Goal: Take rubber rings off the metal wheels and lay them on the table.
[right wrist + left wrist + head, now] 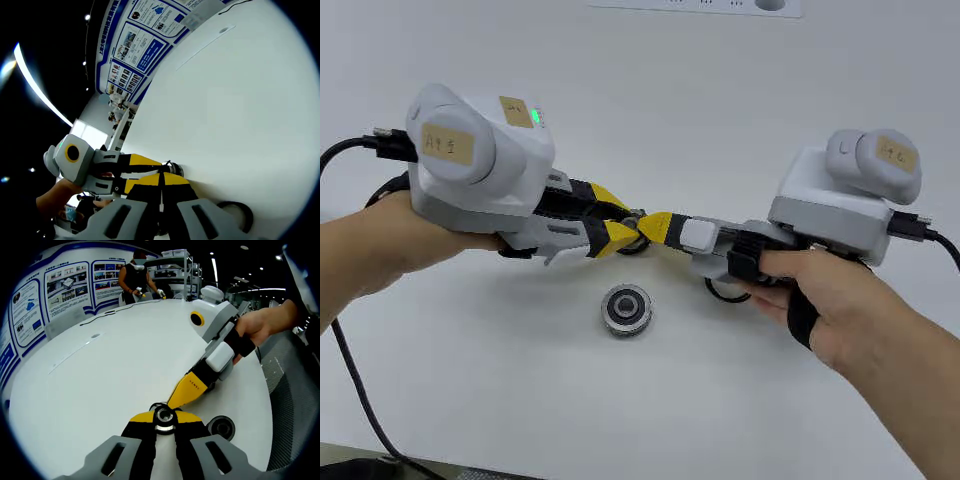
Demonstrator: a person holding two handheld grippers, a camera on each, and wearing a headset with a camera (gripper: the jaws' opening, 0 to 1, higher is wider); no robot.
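My left gripper is shut on a small metal wheel, held just above the white table. My right gripper comes in from the right, its yellow jaws pressed together on the black rubber ring at that wheel's edge. A second wheel, with its dark ring still on, lies flat on the table below the grippers. One loose black rubber ring lies on the table under the right gripper.
The white table runs wide and bare to the far side. A black cable trails from the left gripper over the near left edge. A person stands at another bench far off.
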